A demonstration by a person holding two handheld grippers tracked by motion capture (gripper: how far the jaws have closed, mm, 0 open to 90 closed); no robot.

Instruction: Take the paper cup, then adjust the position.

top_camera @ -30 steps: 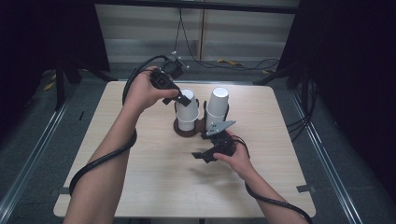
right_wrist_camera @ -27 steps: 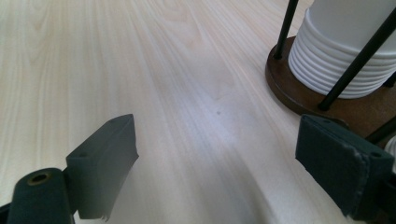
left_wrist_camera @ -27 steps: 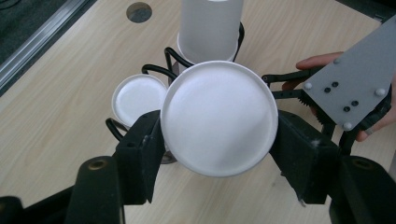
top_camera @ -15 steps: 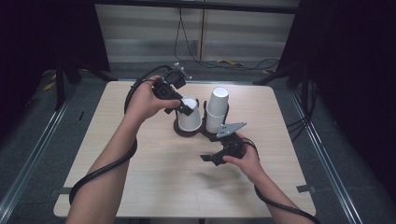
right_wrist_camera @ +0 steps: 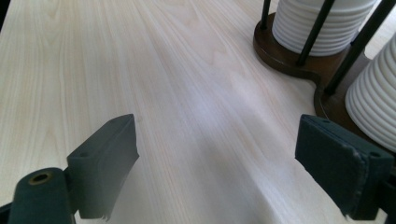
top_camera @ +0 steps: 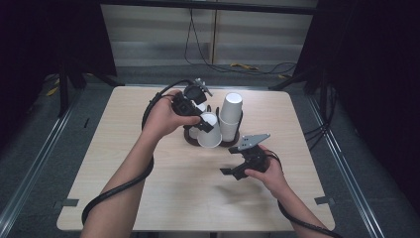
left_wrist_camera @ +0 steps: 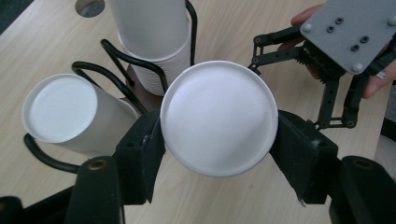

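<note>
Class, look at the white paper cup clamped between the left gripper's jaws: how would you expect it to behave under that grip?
The paper cup looks thin-walled, so it probably dents if the left gripper squeezes harder. It seems very light, likely easy to lift. Laid on the table, its round tapered body might roll in a curve.

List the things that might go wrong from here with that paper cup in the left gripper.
1. The left gripper pinches the paper cup across its thin wall; a harder squeeze may crush it.
2. The cup hangs close to the wire cup holder and the cup stacks; a careless swing might knock them.
3. The right gripper, jaws open, sits nearby, so the two could collide.
</note>
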